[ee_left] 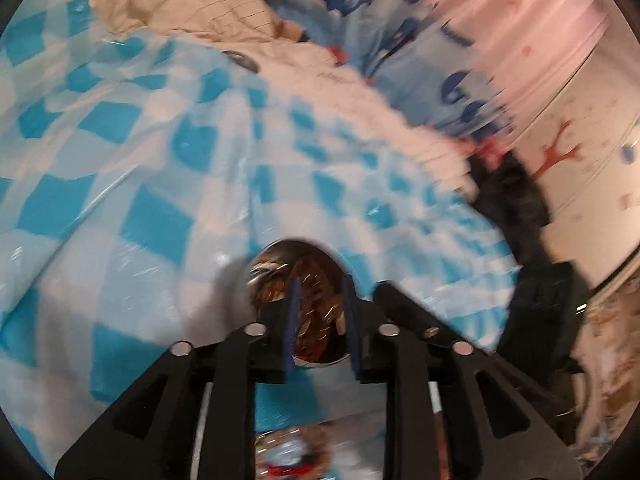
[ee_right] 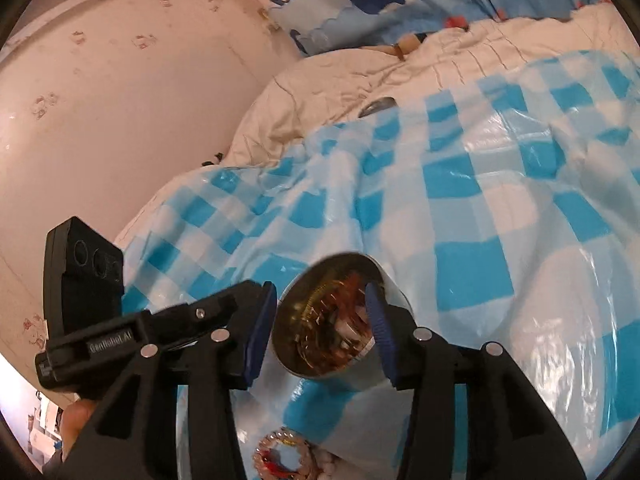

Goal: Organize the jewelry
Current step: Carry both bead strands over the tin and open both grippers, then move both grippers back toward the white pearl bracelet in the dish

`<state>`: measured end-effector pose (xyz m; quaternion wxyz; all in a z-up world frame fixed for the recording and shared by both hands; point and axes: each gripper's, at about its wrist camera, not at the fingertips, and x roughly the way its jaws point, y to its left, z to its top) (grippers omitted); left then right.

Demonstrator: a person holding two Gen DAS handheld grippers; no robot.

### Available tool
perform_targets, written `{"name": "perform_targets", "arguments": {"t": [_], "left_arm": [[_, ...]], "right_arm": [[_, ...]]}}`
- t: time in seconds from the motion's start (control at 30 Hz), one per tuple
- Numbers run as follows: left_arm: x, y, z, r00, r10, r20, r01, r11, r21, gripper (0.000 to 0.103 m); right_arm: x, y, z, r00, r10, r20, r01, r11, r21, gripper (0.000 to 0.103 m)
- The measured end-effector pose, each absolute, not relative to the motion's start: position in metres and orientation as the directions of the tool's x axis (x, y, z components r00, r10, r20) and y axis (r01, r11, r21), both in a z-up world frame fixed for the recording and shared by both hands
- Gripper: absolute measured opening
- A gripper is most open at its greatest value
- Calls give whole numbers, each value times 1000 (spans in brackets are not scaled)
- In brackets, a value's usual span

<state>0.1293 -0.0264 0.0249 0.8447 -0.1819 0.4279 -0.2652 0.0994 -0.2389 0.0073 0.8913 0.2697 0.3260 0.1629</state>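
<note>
Jewelry fills a round metal tin (ee_right: 332, 320) that sits on a blue-and-white checked sheet (ee_right: 460, 200) spread over a bed, and both tools are gathered at it. In the right wrist view the right gripper (ee_right: 320, 328) straddles the tin: one blue pad stands at the tin's 9 o'clock outside the wall, the other at its 3 o'clock on or just over the rim, and whether either presses the metal cannot be told, so it reads as parted around the tin, not clamped. In the left wrist view, which is smeared, the left gripper (ee_left: 320, 320) points down over the tin (ee_left: 296, 304) with its narrow jaws over the coppery tangle of chains; nothing can be made out pinched between them, so it looks released. More pieces lie outside the tin: a beaded ring-shaped bracelet (ee_right: 282, 454) with some white beads beside it at 6 o'clock of the tin, near the bottom edge. A second flat metal disc, perhaps the lid (ee_right: 378, 106), rests well apart at 12 o'clock where the sheet meets the cream quilt (ee_right: 340, 76). The step appears to be steadying the tin while a piece goes in or comes out. To do it well, close the right pads squarely on the wall so the tin cannot tip on the soft bedding, and let the left tool work straight down, taking one strand only to avoid dragging the tangle.
</note>
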Motion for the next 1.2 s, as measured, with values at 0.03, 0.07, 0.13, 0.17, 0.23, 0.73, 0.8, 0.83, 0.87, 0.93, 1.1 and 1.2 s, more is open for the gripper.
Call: {"name": "perform_targets", "arguments": {"t": [0.03, 0.07, 0.13, 0.17, 0.23, 0.73, 0.8, 0.83, 0.87, 0.93, 1.1, 1.2], "left_arm": [[126, -27, 26, 502, -584, -638, 297, 809, -507, 29], [120, -29, 28, 520, -543, -660, 301, 839, -453, 36], [106, -31, 31, 560, -463, -687, 312, 886, -343, 42], [102, -30, 31, 566, -445, -694, 319, 894, -313, 43], [94, -29, 31, 577, -403, -711, 326, 911, -252, 45], [51, -12, 31, 633, -274, -724, 378, 926, -20, 56], [50, -12, 30, 637, -266, -724, 378, 926, -7, 58], [50, -12, 30, 638, -265, -723, 379, 925, -4, 60], [50, -12, 31, 640, -265, -721, 381, 924, -1, 61], [48, -13, 31, 641, -266, -719, 386, 922, 2, 62], [47, -20, 27, 634, -262, -727, 395, 918, 13, 63], [48, -22, 24, 630, -259, -733, 398, 917, 18, 64]], "right_arm": [[95, -239, 10, 735, 465, -494, -116, 804, 583, 46], [91, -239, 12, 736, 457, -499, -115, 812, 573, 46], [77, -237, 15, 734, 433, -523, -108, 835, 540, 48], [68, -235, 15, 729, 423, -539, -103, 845, 524, 49], [47, -232, 9, 715, 394, -578, -83, 868, 489, 56], [25, -193, -25, 631, 339, -698, -93, 926, 365, 58], [26, -192, -26, 629, 339, -699, -96, 927, 363, 61], [26, -191, -26, 628, 337, -702, -97, 928, 359, 61], [26, -190, -26, 627, 334, -704, -98, 930, 354, 62], [26, -189, -26, 628, 330, -705, -100, 932, 348, 62], [26, -188, -26, 627, 329, -706, -100, 933, 346, 62], [25, -188, -25, 627, 328, -707, -101, 934, 344, 62]]}}
